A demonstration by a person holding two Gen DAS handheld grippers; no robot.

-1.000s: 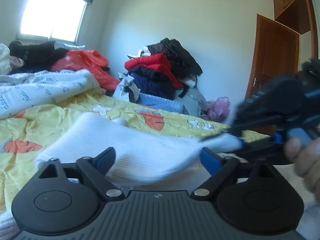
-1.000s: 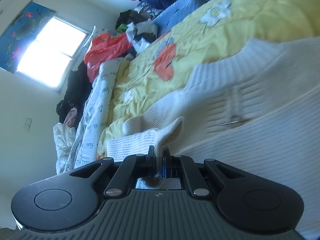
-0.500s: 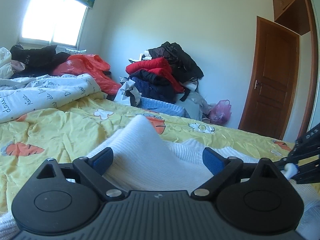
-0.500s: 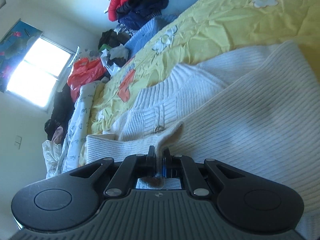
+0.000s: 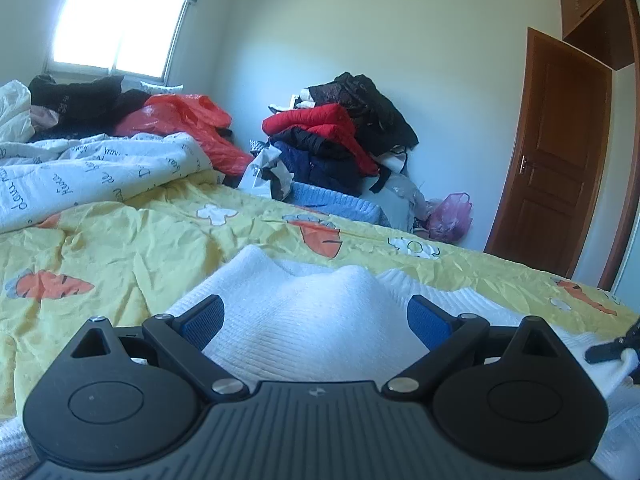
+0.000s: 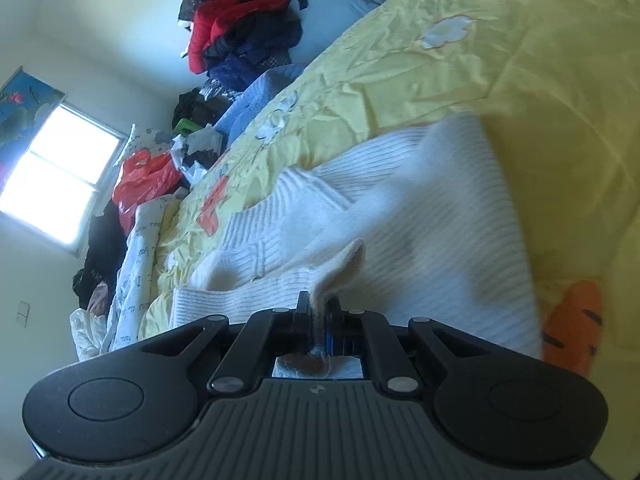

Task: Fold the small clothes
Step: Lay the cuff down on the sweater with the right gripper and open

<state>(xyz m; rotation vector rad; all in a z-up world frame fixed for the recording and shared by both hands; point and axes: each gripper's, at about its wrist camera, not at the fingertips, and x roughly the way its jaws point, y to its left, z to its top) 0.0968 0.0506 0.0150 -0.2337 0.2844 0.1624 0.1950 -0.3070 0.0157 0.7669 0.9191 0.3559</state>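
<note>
A white ribbed knit sweater lies on the yellow carrot-print bedspread. My left gripper is open, its blue pads on either side of a raised hump of the sweater, not pinching it. My right gripper is shut on an edge of the sweater, and a flap of knit sticks up between its jaws. The right gripper's tip also shows at the right edge of the left wrist view, low over the sweater.
A crumpled white quilt with writing lies on the bed's left side. A pile of red, black and navy clothes stands against the far wall. A red plastic bag sits under the window. A brown door is at right.
My right gripper has pulled the pinched sweater edge across to the right and down. The sweater has settled from a lifted sheet into a low hump between my open left jaws.
</note>
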